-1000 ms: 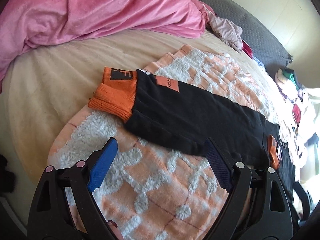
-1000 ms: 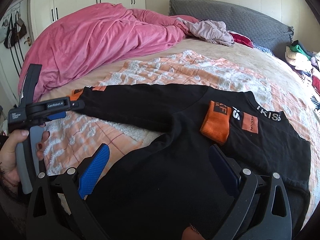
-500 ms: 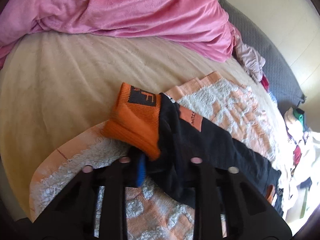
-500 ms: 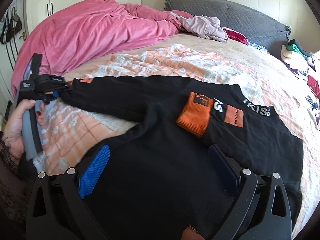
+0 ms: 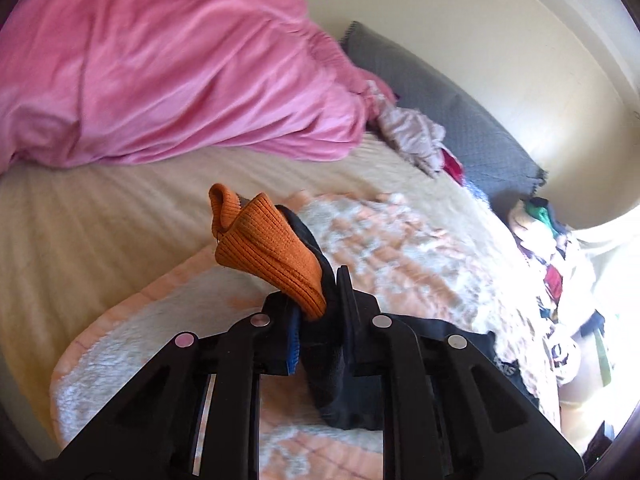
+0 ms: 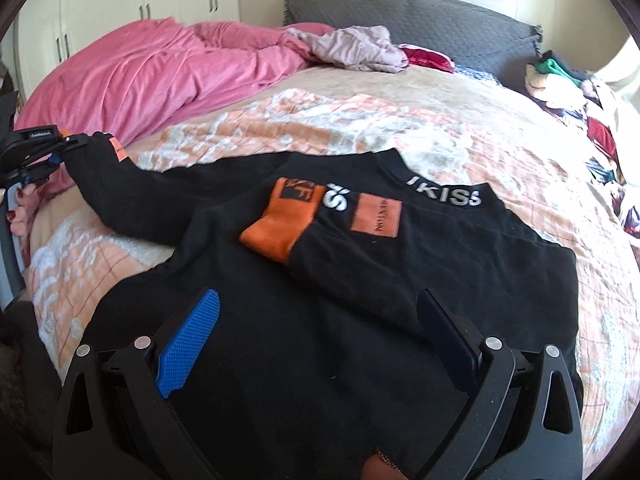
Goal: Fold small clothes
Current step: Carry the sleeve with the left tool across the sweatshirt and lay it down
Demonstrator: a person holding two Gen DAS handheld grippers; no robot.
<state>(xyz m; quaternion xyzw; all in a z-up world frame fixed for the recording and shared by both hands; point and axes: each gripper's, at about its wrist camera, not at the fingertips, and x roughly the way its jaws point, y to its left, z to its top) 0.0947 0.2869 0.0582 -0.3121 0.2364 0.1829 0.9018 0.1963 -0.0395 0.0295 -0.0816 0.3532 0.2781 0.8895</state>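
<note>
My left gripper (image 5: 316, 312) was pinching the sleeve (image 5: 320, 280) of the black sweater (image 6: 320, 320) just behind its orange ribbed cuff (image 5: 268, 252), the jaws closing on the fabric, so the cuff stood lifted off the bed with the black cloth hanging down between the arms of the tool. My right gripper (image 6: 316, 336) hovered with its jaws spread wide over the lower body of the sweater, nothing between the blue pads (image 6: 192, 340).

The sweater lay flat across an orange and white blanket (image 6: 360, 120). Its other sleeve was folded in over the chest, its orange cuff (image 6: 284, 216) resting beside white lettering and an orange patch (image 6: 376, 220). At the left edge of the right wrist view my left hand (image 6: 20, 208) held its tool at the end of the stretched-out sleeve.

Beyond the blanket lay the beige bedsheet (image 5: 100, 216). Farther on, a pink duvet (image 5: 160, 72) was heaped up, with a crumpled pale garment (image 6: 356, 50) beside it against the grey headboard (image 6: 420, 20). A pile of mixed clothes (image 6: 568, 84) sat at the far right edge of the bed.
</note>
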